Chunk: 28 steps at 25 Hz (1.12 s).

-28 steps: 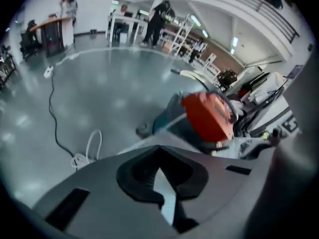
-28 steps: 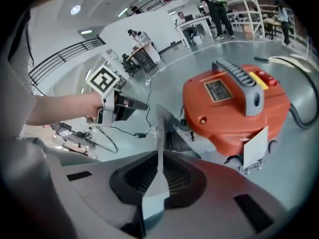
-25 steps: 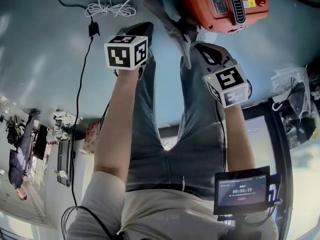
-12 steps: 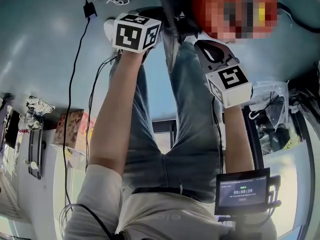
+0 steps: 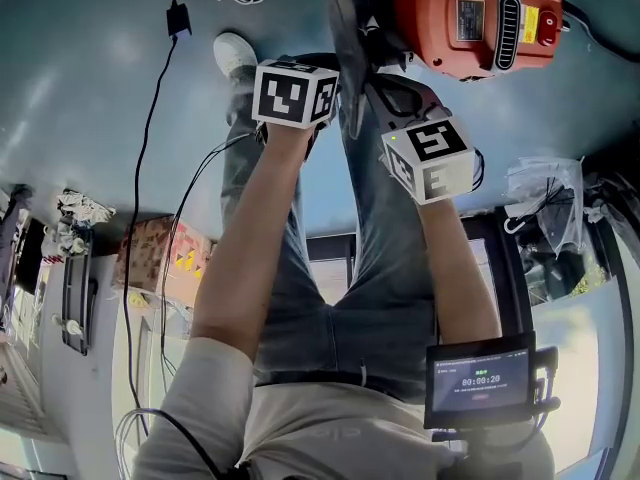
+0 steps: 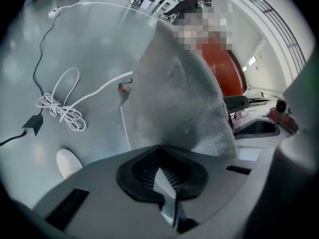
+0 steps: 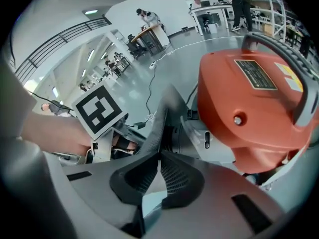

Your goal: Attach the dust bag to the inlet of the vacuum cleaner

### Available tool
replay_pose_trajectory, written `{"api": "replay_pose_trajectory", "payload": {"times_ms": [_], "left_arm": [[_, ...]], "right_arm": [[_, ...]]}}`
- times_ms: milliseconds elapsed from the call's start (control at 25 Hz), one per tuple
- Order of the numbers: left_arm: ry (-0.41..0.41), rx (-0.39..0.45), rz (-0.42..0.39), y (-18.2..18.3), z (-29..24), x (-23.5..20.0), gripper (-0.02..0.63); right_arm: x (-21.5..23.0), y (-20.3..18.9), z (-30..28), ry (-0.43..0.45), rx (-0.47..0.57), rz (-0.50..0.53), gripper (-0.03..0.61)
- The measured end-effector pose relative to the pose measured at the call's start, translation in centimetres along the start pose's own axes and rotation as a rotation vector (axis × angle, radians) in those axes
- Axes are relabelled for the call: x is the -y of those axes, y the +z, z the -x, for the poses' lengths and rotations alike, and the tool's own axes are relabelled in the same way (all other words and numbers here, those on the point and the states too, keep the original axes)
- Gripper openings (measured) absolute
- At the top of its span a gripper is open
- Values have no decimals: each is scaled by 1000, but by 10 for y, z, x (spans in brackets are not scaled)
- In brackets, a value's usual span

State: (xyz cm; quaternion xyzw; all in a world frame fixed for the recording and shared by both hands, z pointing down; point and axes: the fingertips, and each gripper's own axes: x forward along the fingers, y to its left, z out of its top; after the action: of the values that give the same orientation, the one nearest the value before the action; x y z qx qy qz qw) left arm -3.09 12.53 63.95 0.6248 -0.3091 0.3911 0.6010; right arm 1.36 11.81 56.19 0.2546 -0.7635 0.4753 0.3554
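A person is standing on a gray floor (image 5: 90, 88) and is holding a gripper in each hand. The left gripper (image 6: 159, 151) is squeezing its jaws together on the dust bag (image 6: 184, 98), pinching a fold of the gray cloth. The right gripper (image 7: 159, 156) is doing the same, with its jaws pressed on another edge of the bag. Both grippers are sitting close side by side, with the bag between them. The bag is rising in front of the left gripper like a soft gray tent.

The red vacuum cleaner (image 5: 470, 18) is sitting on the floor just past the grippers. The bag is right beside its gray lower part. Whether the bag is touching the inlet cannot be told. In the right gripper view the vacuum is filling the right side, and the left gripper's black and white cube (image 7: 97, 111) is showing on the left.

A white cord (image 6: 60, 108) is lying in a bundle on the floor, with a black plug (image 6: 32, 123) near it. A white shoe (image 6: 70, 163) is showing close to the left gripper. A small screen (image 5: 480, 378) is glowing by the person's waist.
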Motion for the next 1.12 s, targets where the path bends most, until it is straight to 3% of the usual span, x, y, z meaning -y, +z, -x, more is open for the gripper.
{"api": "replay_pose_trajectory", "payload": {"times_ms": [160, 320, 440, 520, 680, 800, 960, 1120], "left_arm": [[1, -16, 7, -5, -2, 0, 3], [0, 13, -4, -1, -1, -1, 4], [13, 123, -17, 10, 19, -5, 4], [-2, 232, -55, 20, 55, 3, 4], [-92, 429, -227, 60, 144, 51, 5], [-131, 503, -346, 87, 202, 93, 5], [-148, 589, -484, 120, 296, 153, 5], [-163, 762, -623, 174, 397, 227, 5]], "right_arm": [[8, 2, 3, -101, 24, 44, 15], [14, -3, -2, -77, 30, 11, 15], [16, -11, 6, -50, 4, 1, 15], [13, -5, 31, -43, 43, -29, 15], [-3, 42, 92, -19, 238, -67, 15], [-19, 82, 135, -33, 332, -38, 15], [-55, 150, 218, -59, 462, 45, 15], [-91, 242, 322, -100, 665, 153, 14]]}}
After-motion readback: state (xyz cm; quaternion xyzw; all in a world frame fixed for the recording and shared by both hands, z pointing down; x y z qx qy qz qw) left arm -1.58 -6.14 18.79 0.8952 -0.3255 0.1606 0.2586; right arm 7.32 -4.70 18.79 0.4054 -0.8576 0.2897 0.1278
